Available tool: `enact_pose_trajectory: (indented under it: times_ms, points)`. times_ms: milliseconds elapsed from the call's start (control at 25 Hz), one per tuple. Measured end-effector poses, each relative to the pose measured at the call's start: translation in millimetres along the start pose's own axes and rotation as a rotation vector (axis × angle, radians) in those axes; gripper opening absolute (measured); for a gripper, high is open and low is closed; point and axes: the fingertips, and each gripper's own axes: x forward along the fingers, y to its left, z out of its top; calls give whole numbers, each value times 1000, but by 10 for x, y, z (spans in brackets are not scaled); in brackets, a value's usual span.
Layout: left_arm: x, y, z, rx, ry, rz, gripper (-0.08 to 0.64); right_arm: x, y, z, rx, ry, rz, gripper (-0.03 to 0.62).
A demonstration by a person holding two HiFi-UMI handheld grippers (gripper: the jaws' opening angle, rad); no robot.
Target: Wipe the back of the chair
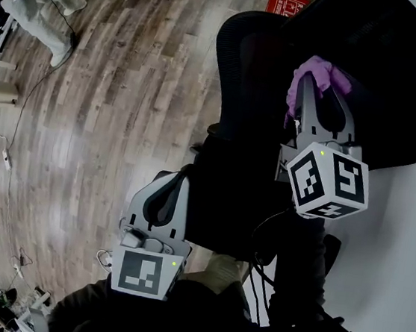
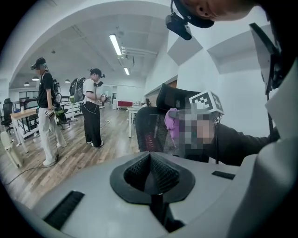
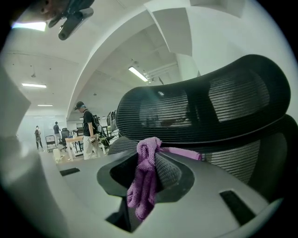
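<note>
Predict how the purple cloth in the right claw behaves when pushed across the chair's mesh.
Probably floppy: the purple cloth droops in folds from the shut right claw. Likely light: one pinch holds it. It may snag slightly on the chair and its ribbed mesh.

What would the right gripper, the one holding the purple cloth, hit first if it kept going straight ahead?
Most likely the black mesh headrest of the office chair: it fills the view just beyond the right gripper, which is shut on the purple cloth. How close it is I cannot tell.
</note>
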Motion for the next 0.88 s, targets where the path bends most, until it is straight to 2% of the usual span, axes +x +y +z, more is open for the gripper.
enact_pose_trajectory:
  times_ms: [760,880]
  points:
    - [-387,827,-206,-86,-16,113,6,551,1299,-240,-34,31,184,90]
    - [-501,978,-251,-78,-31,121,6,590,1589,-295,-46,37,218,89]
